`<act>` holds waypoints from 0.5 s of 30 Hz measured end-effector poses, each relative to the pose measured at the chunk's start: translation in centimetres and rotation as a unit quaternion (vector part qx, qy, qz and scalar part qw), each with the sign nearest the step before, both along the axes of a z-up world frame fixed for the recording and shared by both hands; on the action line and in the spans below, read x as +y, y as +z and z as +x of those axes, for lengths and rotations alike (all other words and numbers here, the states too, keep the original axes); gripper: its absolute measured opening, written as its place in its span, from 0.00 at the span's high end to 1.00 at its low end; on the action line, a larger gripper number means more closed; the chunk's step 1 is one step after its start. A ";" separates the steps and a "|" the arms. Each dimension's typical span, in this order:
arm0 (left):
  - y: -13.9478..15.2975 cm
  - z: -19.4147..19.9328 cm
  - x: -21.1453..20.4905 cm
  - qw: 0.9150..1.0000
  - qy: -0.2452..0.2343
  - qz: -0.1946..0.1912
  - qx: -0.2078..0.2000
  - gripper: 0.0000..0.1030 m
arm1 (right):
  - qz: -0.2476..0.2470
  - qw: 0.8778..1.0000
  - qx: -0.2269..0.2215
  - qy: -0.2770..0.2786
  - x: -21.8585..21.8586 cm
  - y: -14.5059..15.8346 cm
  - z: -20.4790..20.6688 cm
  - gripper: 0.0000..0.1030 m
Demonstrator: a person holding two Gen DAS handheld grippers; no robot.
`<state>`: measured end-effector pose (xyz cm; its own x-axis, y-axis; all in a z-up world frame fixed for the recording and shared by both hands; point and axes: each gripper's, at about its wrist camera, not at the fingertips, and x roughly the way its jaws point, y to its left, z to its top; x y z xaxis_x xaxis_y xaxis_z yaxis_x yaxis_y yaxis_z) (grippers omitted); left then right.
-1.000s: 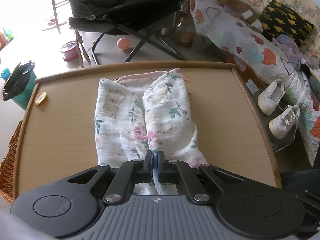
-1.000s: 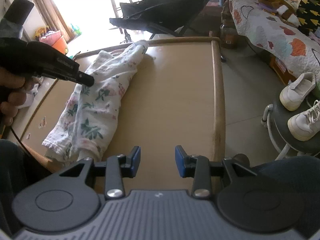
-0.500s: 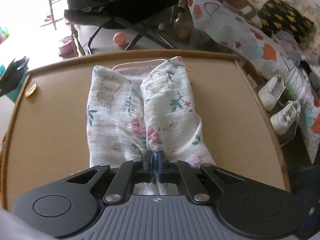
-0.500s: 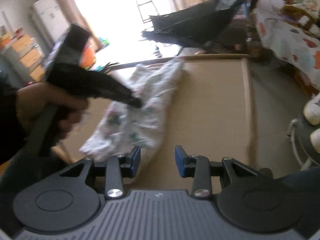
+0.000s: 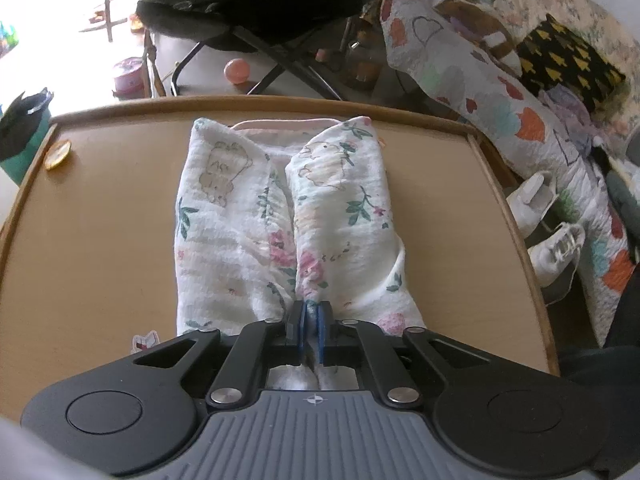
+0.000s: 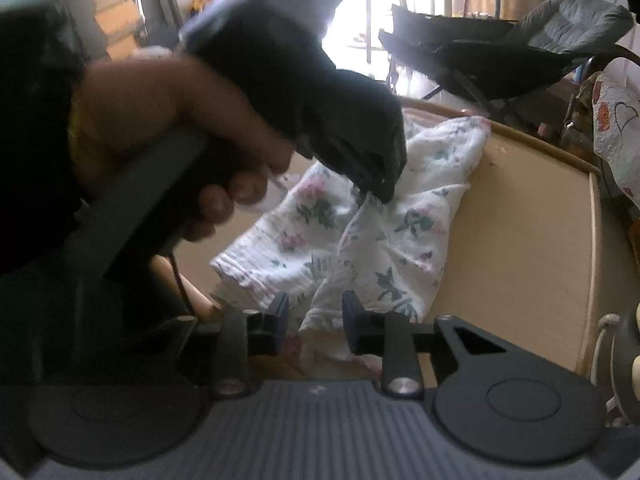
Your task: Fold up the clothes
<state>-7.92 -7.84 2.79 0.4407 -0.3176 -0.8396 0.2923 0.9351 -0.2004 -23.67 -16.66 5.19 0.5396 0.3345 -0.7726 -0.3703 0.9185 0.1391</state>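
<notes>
A white floral garment (image 5: 288, 216) lies lengthwise on the wooden table (image 5: 100, 240), its two sides folded in toward the middle. My left gripper (image 5: 310, 332) is shut on a pinch of cloth at the garment's near end. The right wrist view shows that same left gripper (image 6: 380, 188), held by a hand (image 6: 172, 136), gripping the garment (image 6: 400, 232) from above. My right gripper (image 6: 314, 320) hovers at the garment's near edge. Its jaws are closing, with a corner of cloth in the gap, and the pads (image 6: 280, 312) do not press on it.
White shoes (image 5: 556, 248) rest on a stool beside the table's right edge. A quilted sofa cover (image 5: 480, 92) and a black folding chair (image 5: 260, 4) stand beyond the far edge. A teal cup (image 5: 20, 132) and an orange sticker (image 5: 58, 154) are at the far left corner.
My right gripper has swung left to the garment's near edge, and its jaws have narrowed. The left gripper has sunk a little toward the table, still holding the cloth.
</notes>
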 end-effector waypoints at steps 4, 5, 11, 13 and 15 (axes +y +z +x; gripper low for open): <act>-0.4 -0.1 0.4 1.000 0.004 -0.014 0.004 0.91 | -0.012 1.000 0.011 -0.005 0.4 -0.9 0.3 0.72; -0.5 -0.1 0.5 1.000 0.005 -0.016 0.004 0.91 | -0.016 1.000 0.013 -0.006 0.5 -1.1 0.4 0.72; -1.1 -0.2 0.8 0.999 0.014 -0.034 0.007 0.87 | -0.032 0.999 0.018 -0.008 0.8 -1.8 0.1 0.94; -1.1 -0.2 1.0 0.999 0.016 -0.038 0.006 0.86 | -0.029 0.999 0.014 -0.009 0.8 -1.6 -0.1 0.96; -1.2 -0.2 1.1 0.999 0.016 -0.042 0.006 0.86 | -0.023 1.000 0.008 -0.010 0.7 -1.0 -0.2 0.97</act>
<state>-8.08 -6.76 1.62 0.4410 -0.3736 -0.8160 0.2598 0.9234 -0.2824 -23.89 -15.92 4.17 0.5333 0.2870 -0.7957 -0.3494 0.9314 0.1017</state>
